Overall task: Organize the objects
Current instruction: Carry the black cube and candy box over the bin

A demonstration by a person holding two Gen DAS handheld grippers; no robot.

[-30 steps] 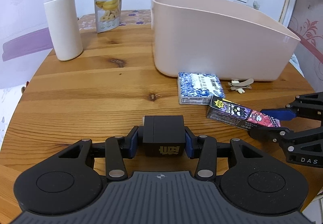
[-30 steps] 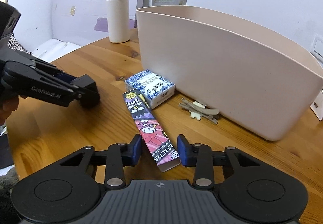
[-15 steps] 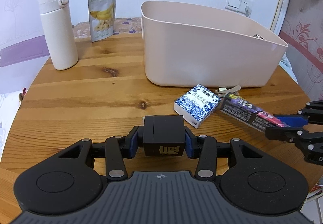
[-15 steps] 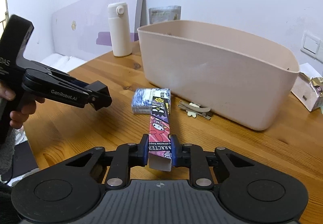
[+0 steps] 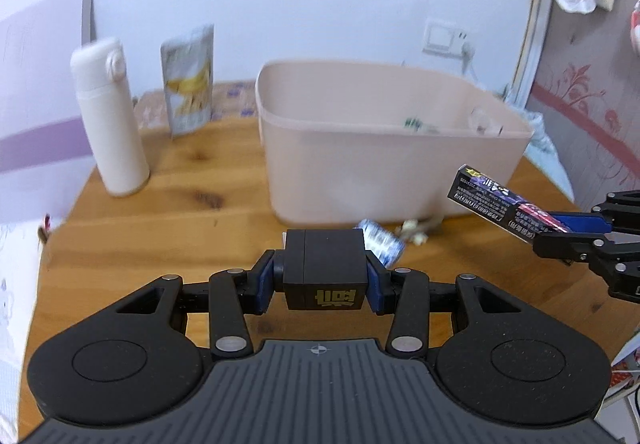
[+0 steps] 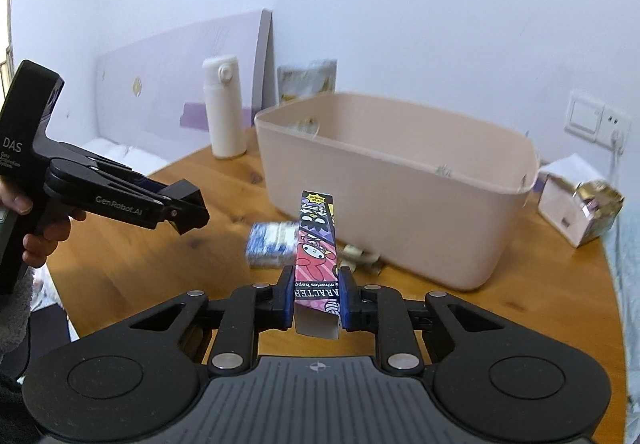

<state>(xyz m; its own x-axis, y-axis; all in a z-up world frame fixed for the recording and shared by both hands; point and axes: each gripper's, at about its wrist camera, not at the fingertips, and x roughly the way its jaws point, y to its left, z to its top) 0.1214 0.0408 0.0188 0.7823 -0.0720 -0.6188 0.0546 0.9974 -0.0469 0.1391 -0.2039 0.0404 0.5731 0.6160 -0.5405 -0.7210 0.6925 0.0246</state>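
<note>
1. Left gripper point(image 5: 325, 276): jaws closed on a black cube point(image 5: 324, 268), held at centre frame, clear of the wooden table point(image 5: 140, 244).
2. Right gripper point(image 6: 316, 298): jaws clamped on the near end of a long cartoon-printed box point(image 6: 316, 248), which points ahead towards the pink bin point(image 6: 400, 196). In the left view the box shows at right of frame, in the air.
3. Step in hand, by my judgement: carrying both items to the bin. Next move calls for raising each above the rim, then releasing inside.
4. Not yet collected: a blue patterned packet point(image 6: 272, 244) and some small beige pieces point(image 5: 418, 232), lying on the table just before the bin's near wall.
5. Surroundings: white flask point(image 5: 108, 124) and banana snack pouch point(image 5: 188, 84) at upper left, well apart from the bin.
6. Obstruction: the bin's near wall; the long box could strike the rim if kept low.
</note>
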